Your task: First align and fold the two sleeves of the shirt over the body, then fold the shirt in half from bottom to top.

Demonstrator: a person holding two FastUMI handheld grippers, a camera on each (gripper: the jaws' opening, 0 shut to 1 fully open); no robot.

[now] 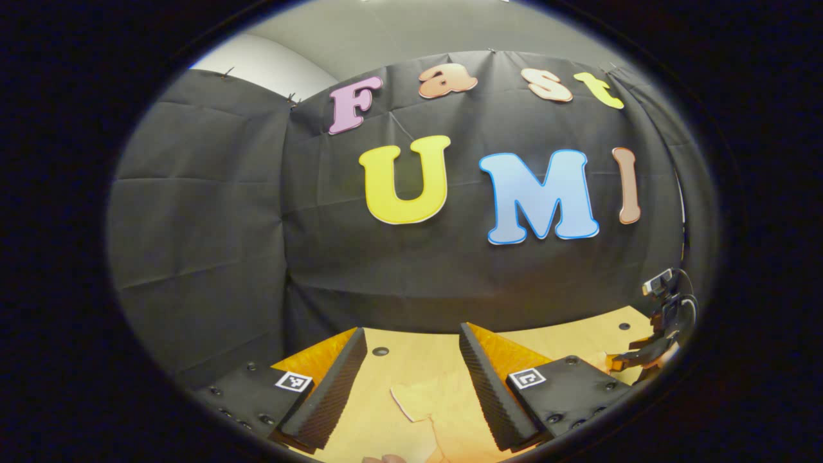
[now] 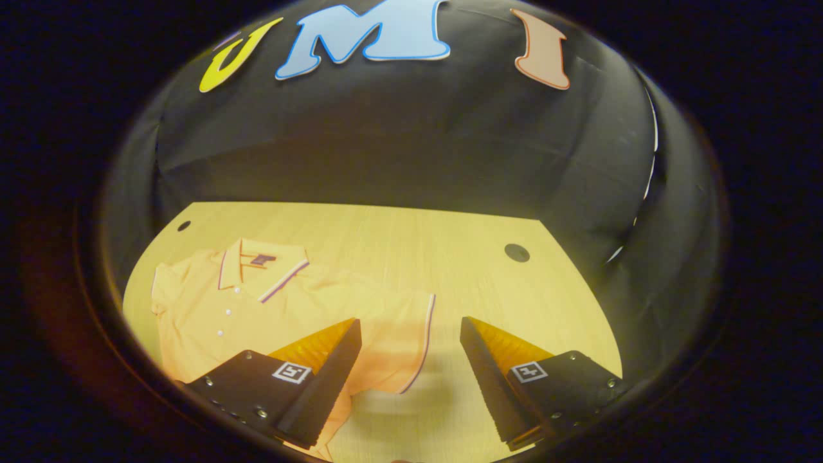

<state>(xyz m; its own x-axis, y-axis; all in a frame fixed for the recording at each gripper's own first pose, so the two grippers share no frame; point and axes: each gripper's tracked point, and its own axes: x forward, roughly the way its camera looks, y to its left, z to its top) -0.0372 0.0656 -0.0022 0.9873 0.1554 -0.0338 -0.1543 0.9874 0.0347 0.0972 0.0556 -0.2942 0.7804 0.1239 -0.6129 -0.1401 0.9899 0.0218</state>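
A pale orange polo shirt (image 2: pixel 257 308) lies flat on the wooden table (image 2: pixel 398 238), collar (image 2: pixel 260 263) toward the far wall and buttons up. One short sleeve (image 2: pixel 405 341) with a striped hem spreads out to the side. My right gripper (image 2: pixel 410 325) hovers open over that sleeve, its hem edge lying between the fingers. In the left gripper view, my left gripper (image 1: pixel 411 337) is open low over the table, with a pale piece of shirt cloth (image 1: pixel 421 402) below and between its fingers. The right gripper (image 1: pixel 665 315) appears at the far right of that view.
The booth's black cloth wall (image 2: pixel 411 141) closes off the table's far side and both ends. Small round holes mark the tabletop (image 2: pixel 516 252), (image 1: pixel 380 351). Bare wood lies to the right of the sleeve (image 2: pixel 514 302).
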